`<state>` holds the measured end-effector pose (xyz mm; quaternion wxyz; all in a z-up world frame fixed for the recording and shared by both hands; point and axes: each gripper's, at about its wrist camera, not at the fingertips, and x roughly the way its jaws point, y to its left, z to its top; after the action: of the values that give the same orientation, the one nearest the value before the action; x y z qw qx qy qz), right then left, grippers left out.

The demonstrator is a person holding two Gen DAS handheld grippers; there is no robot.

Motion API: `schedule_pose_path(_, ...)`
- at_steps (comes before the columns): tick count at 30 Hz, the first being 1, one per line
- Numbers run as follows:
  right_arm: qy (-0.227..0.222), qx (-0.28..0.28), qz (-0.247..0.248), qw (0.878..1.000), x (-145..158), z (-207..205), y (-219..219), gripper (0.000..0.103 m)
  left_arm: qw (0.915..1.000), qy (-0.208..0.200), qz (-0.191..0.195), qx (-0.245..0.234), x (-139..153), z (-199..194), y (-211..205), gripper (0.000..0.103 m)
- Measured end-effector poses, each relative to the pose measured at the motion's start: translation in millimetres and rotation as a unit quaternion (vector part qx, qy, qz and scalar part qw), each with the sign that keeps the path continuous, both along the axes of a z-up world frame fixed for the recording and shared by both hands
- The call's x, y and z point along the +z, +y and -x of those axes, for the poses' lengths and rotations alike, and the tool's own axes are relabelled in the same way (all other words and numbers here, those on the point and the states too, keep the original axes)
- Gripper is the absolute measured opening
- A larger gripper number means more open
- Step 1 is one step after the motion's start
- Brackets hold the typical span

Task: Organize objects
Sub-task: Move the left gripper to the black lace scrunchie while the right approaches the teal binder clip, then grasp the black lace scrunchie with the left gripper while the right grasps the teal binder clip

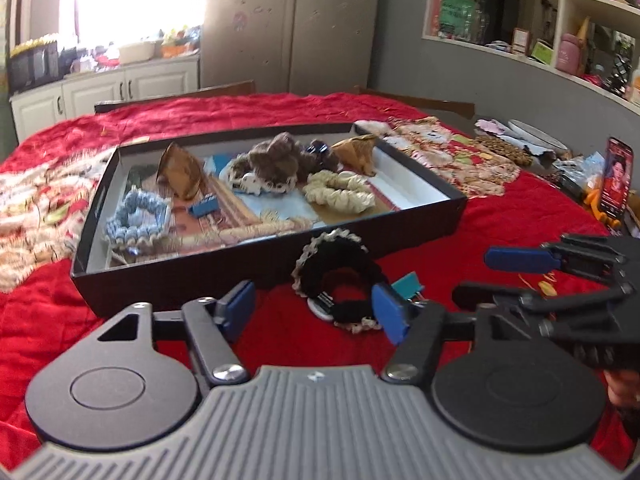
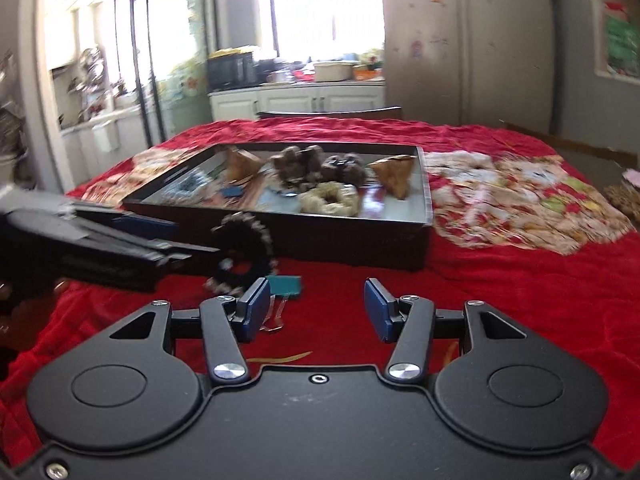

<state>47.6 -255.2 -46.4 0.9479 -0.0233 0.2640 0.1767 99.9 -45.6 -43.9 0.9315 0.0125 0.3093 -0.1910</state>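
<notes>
A red quilted cloth (image 1: pixel 500 224) with cat-patterned patches is seen spread over the counter, and a shallow black box (image 1: pixel 224 268) is set on it. Inside the box are laid a light-blue scrunchie (image 1: pixel 138 220), a brown fluffy scrunchie (image 1: pixel 276 156), a cream scrunchie (image 1: pixel 340 192), two amber claw clips (image 1: pixel 180 170) and a small blue binder clip (image 1: pixel 204 206).

Just in front of the box's near wall, on the cloth, a black scrunchie with cream lace trim (image 1: pixel 340 276) is found, partly propped up. A teal binder clip (image 2: pixel 285 285) is seen lying just beside it, its wire handles turned toward the camera in the right wrist view.

The left hand-held gripper (image 1: pixel 316 312) is held low over the cloth with its jaws spread fairly wide; the black scrunchie is seen just ahead of and between the blue pads (image 1: pixel 390 314), and nothing is gripped. The right hand-held gripper (image 2: pixel 316 310) is held about half open, with only bare red cloth between its pads; the teal binder clip lies just past its left pad (image 2: pixel 256 308). It is also seen from the left wrist view (image 1: pixel 520 272), to the right of the scrunchie.

A phone (image 1: pixel 614 178) with a lit screen is propped upright at the counter's far right edge.
</notes>
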Motion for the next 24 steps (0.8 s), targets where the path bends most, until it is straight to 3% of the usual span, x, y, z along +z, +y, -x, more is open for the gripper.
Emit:
schedule_pose_path(10,0.027,0.028,0.049,0.998,-12.0,-8.6,28.4,0.047,0.9996,0.018,0.019,0.008,-8.7,-8.8,-9.6,0.071)
schedule_pose_path(12,0.034,0.028,0.054,0.998,-14.9,-11.2,30.8,0.047,0.9994,0.024,0.022,0.013,-10.3,-11.2,-11.0,0.066)
schedule_pose_path(19,0.038,0.028,0.054,0.997,-17.4,-15.3,30.2,0.047,0.9988,0.028,0.023,0.034,-15.7,-15.0,-13.5,0.036)
schedule_pose_path(24,0.038,0.027,0.053,0.998,-17.0,-19.3,30.2,0.046,0.9991,0.02,0.019,0.033,-16.7,-11.6,-13.5,0.028)
